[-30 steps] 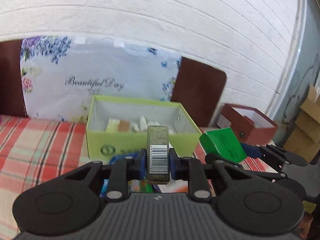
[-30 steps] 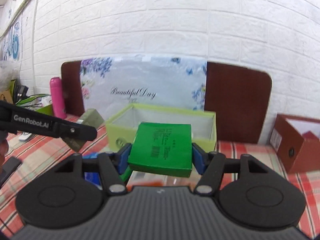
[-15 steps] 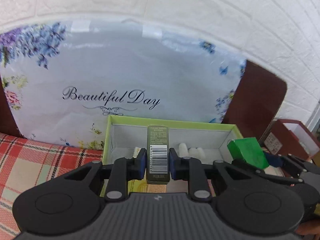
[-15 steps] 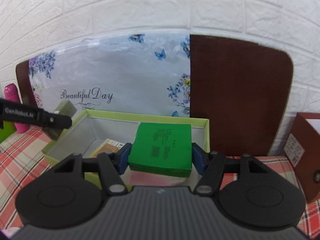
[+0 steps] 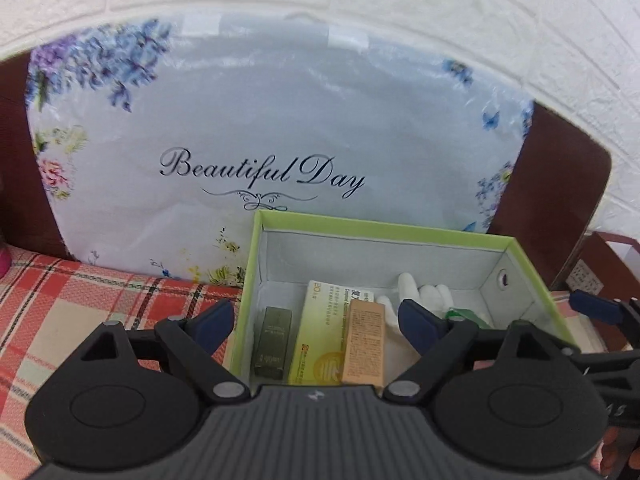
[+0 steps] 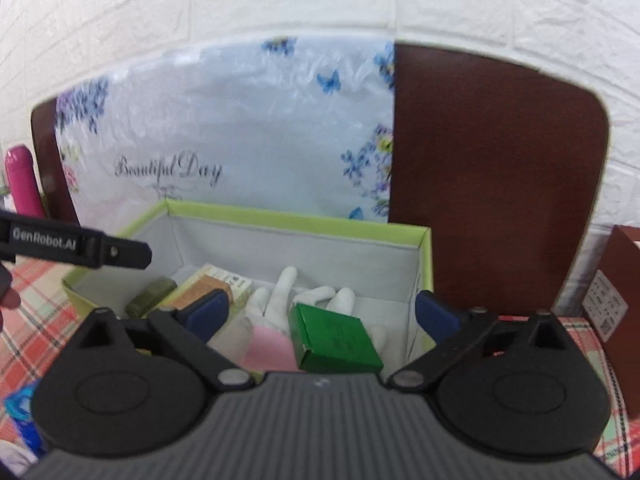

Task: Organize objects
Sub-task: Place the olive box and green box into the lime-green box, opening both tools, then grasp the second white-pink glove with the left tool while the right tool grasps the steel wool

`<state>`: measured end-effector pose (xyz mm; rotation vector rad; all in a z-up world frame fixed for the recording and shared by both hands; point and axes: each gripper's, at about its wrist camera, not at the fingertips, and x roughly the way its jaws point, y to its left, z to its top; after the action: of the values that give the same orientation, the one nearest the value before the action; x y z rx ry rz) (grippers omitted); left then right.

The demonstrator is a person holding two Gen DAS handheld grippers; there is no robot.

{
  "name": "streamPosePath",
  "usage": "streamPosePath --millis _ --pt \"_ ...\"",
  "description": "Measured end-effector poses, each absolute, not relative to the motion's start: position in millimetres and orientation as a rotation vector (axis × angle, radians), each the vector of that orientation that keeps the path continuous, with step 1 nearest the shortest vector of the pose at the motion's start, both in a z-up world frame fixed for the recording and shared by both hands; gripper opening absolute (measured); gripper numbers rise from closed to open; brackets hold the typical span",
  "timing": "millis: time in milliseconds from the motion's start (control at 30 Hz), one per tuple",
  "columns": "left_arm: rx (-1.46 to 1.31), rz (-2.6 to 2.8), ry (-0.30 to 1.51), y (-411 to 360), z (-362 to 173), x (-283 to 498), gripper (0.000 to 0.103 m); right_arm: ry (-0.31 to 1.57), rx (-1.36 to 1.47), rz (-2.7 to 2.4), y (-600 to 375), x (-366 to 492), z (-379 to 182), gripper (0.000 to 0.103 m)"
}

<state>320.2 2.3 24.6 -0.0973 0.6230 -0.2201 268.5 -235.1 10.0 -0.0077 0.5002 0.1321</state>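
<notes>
Releasing both items into the lime-green box [image 5: 384,229]: my left hand-held gripper [image 5: 316,318] has just spread open over the olive carton [image 5: 274,342], my right hand-held gripper [image 6: 320,316] over the green box [image 6: 336,340]. I lift straight out, clear of the rim.

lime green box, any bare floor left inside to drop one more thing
The open lime green cardboard box shows bare grey floor along its back wall and in the right corner behind the small green carton. The left half is crowded: the olive carton, the yellow-green packet and the tan carton.
</notes>
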Motion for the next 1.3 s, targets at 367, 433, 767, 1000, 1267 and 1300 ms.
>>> streamPosePath --millis 367,433,767,1000,1267,1300 --pt "-0.045 -0.195 0.556 -17.9 63.1 181.2 0.092 0.334 0.083 0.138 -247.8 126.2 65.3 0.103" --pt "-0.022 -0.197 0.558 -21.7 56.7 157.4 0.092 0.324 0.062 0.119 -245.3 97.7 63.2 0.103" --pt "-0.043 -0.207 0.617 -29.2 16.1 87.0 0.092 0.362 0.084 0.070 -241.3 -0.8 18.0 0.103" --pt "-0.028 -0.197 0.671 -26.5 -8.9 68.0 0.092 0.452 0.222 0.064 -248.0 -19.1 -12.8 0.103" --pt "-0.046 -0.201 0.681 6.0 -21.9 56.0 0.092 0.586 0.253 0.061 -239.3 -19.7 -29.7 0.103" --pt "-0.045 -0.197 0.678 12.8 -21.1 56.6 0.092 0.610 0.247 0.058 -237.1 -20.0 -25.9 0.103"
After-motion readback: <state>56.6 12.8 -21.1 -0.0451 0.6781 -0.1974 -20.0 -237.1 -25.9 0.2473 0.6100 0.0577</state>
